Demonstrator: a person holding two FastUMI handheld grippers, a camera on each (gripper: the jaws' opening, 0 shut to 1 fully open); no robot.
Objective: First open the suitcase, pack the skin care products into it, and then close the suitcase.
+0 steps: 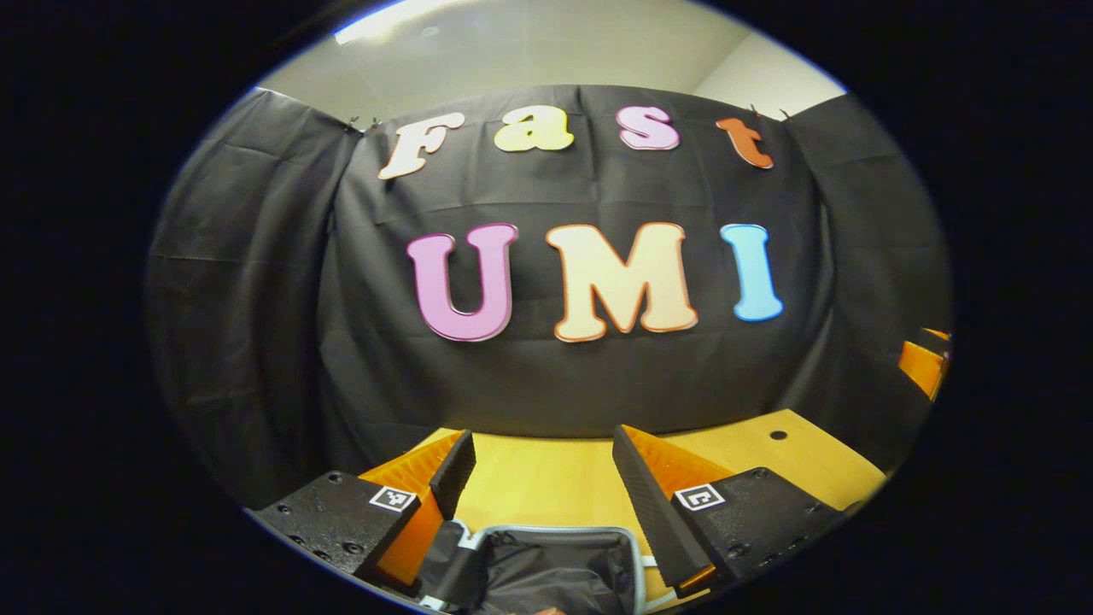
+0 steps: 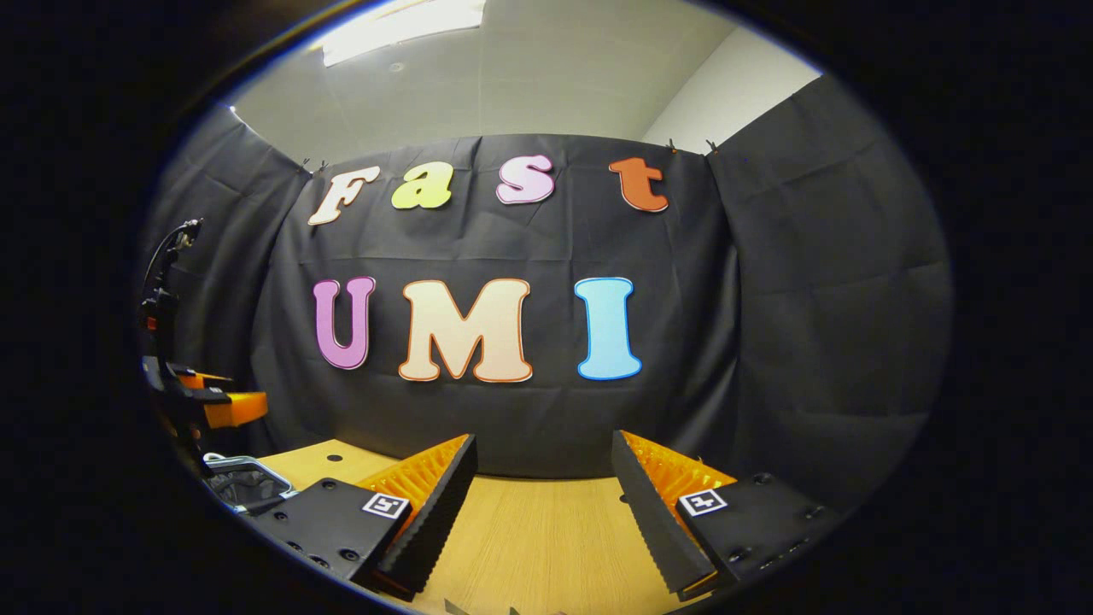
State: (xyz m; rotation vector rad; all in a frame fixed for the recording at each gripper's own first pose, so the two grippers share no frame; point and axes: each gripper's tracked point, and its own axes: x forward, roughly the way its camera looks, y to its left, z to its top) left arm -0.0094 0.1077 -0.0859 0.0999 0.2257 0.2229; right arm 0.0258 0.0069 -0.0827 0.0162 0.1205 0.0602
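Both the left gripper [image 1: 542, 478] and right gripper [image 2: 542, 487] hover spread and empty above the table [image 2: 529, 538], so with the suitcase [image 1: 555, 559] apparently open, packing probably comes next: reach for a product.

The right tool [image 2: 542, 487] hangs with fingers spread above the wooden table [image 2: 529, 530], nothing between them.

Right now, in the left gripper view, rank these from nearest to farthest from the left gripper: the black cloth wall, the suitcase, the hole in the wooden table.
1. The suitcase: directly below the left gripper, between its open fingers.
2. The hole: ahead and to the right on the wooden table.
3. The black cloth wall: behind the table's far edge.
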